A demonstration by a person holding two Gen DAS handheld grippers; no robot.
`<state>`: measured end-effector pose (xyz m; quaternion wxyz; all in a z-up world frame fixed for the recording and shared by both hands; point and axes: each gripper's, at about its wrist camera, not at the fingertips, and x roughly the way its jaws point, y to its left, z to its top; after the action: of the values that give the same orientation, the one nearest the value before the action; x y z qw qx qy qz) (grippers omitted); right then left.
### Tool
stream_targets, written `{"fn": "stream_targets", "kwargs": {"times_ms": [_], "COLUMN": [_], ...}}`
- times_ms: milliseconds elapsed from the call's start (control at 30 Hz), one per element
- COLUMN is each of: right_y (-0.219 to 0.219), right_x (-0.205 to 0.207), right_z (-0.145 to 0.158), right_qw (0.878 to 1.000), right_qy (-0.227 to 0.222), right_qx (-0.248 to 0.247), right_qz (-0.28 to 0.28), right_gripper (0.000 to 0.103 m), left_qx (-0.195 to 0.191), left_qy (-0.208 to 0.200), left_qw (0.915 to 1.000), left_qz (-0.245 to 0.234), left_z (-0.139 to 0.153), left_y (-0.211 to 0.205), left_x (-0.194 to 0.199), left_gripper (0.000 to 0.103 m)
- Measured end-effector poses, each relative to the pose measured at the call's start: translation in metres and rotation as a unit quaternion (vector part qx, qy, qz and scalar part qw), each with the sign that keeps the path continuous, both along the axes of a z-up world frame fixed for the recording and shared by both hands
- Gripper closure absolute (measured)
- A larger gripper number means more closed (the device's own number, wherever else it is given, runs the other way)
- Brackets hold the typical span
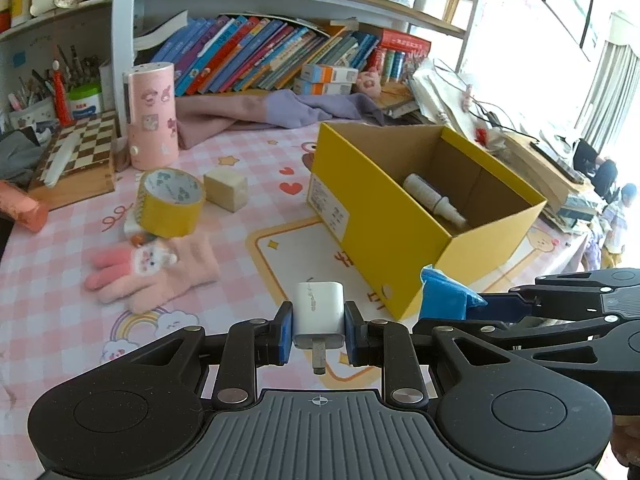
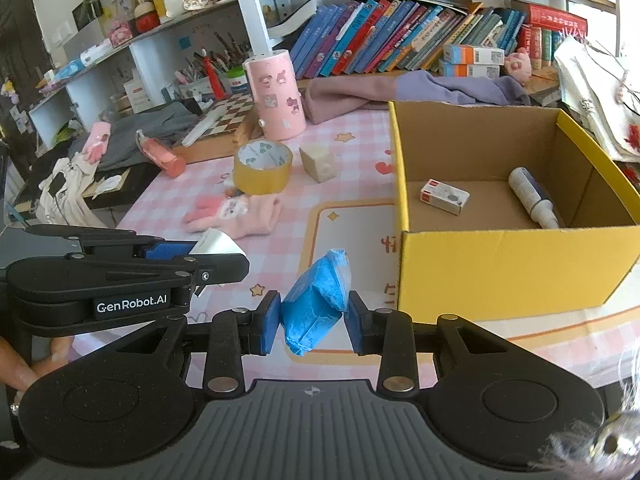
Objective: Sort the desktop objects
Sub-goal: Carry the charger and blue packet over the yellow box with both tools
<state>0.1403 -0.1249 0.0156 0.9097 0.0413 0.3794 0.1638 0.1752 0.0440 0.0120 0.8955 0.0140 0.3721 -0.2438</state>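
A desk covered with a pink checked cloth (image 1: 60,320), seen from two hand-held grippers side by side at its near edge. The left gripper (image 1: 319,330) is clenched on a white plug charger (image 1: 319,312), held upright between its blue pads with the metal prongs pointing back toward the camera. The right gripper (image 2: 312,322) is clenched on a crumpled blue packet (image 2: 318,300), which sticks up from between its pads. Just beyond and to the right of both stands an open yellow cardboard box (image 2: 500,264). Inside it, on the floor, lie a white bottle (image 2: 534,198) near the right wall and a small red and white carton (image 2: 444,196) to its left. Left of the box, farther across the cloth, a pink glove (image 1: 156,272) with a rabbit face lies flat. Just beyond it stands a roll of yellow tape (image 1: 170,202), tilted, with a pale wooden block (image 1: 226,188) to its right. Farther back is a tall pink tube (image 1: 152,116) with stickers, beside a chessboard (image 1: 76,156). A row of books (image 1: 260,56) leans along the shelf at the far side.
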Motion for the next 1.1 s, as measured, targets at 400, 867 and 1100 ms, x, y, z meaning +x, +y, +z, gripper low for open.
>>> {"fn": "stream_targets", "kwargs": {"times_ms": [400, 867, 1100], "right_y": [-0.023, -0.053, -0.064], "right_x": [-0.024, -0.057, -0.073], "right_z": [-0.005, -0.008, -0.012], "right_qw": [0.999, 0.994, 0.993], "right_qy": [0.008, 0.007, 0.012], "right_qx": [0.001, 0.019, 0.006], "right_qz": [-0.034, -0.108, -0.121], "right_gripper": [0.071, 0.071, 0.071], "left_qx": [0.003, 0.008, 0.006], "left_qy": [-0.001, -0.011, -0.019], "left_qw": [0.9991, 0.9958, 0.9942], "left_qz": [-0.043, -0.091, -0.106], "left_z": [-0.001, 0.003, 0.007], "left_y": [-0.028, -0.049, -0.058], "left_x": [-0.015, -0.04, -0.049], "left_gripper": [0.079, 0.079, 0.079]}}
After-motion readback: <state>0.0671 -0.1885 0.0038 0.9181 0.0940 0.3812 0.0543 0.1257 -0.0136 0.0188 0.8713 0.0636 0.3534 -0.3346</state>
